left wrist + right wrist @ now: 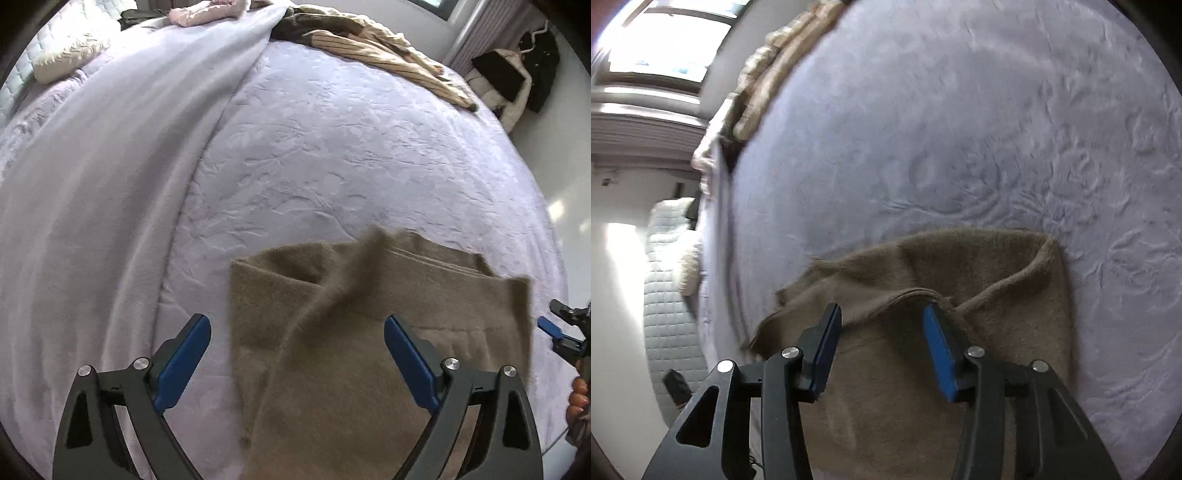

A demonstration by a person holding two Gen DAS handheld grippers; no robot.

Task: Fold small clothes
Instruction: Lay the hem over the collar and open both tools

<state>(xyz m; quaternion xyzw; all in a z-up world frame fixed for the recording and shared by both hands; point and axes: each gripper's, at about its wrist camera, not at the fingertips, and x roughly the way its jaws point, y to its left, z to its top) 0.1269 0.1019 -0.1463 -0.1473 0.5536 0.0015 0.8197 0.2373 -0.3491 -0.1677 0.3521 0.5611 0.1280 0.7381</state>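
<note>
Both grippers, left (297, 343) and right (882, 325), gape above the sweater (369, 325), lengthwise toward the cameras, on the bed (332, 147).

You have one fuzzy tan-brown knit garment (332, 332) lying on the lavender bedspread (332, 147), near its front edge. It is partly folded: a flap (347, 266) is doubled over the body in a diagonal ridge, with stacked layer edges showing along the far side. From the right wrist view, the same garment (960, 266) shows a raised, curled hem at its far corner and a loose, rumpled edge trailing toward the left side of the bed
</note>
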